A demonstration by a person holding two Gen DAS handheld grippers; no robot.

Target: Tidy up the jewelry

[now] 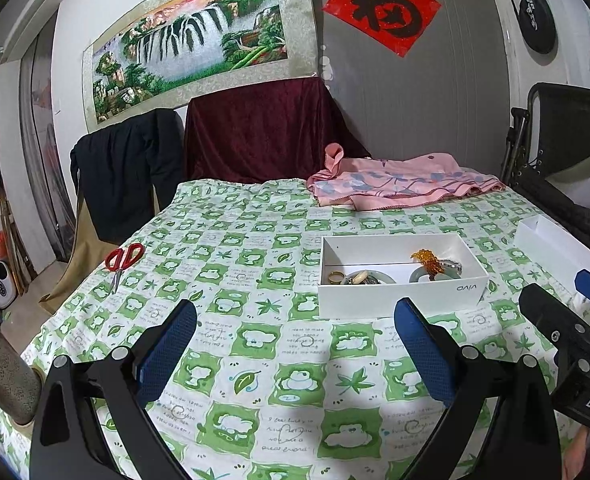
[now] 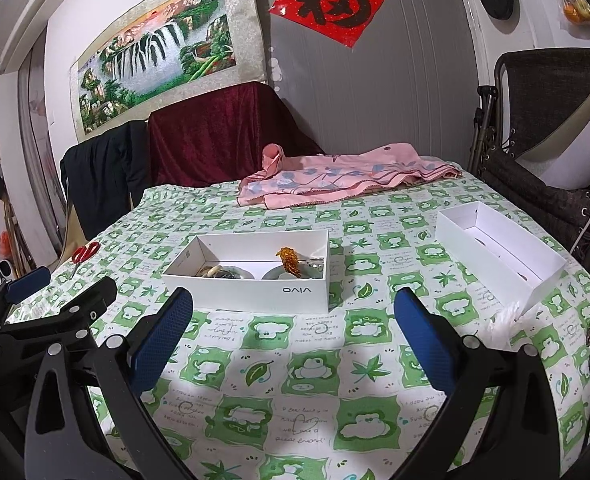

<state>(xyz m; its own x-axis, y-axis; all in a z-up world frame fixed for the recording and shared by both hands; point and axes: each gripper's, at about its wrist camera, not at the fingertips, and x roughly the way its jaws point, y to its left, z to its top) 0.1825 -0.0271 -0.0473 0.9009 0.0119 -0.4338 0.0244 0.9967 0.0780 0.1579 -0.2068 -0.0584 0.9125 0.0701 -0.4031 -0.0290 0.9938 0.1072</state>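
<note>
Hovering over table: left gripper (image 1: pixel 295 344) & right gripper (image 2: pixel 293 336) both spread wide (empty), jewelry box (image 2: pixel 251 294) ahead.

Left hand-held gripper (image 1: pixel 295 344), right hand-held gripper (image 2: pixel 293 334), black frames, blue textured pads, silver screws

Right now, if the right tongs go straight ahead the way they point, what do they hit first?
Probably the white vivo box of jewelry: its near wall lies just ahead between the open right tongs, slightly left of centre. Only bare tablecloth lies before it. Depth is uncertain.
</note>
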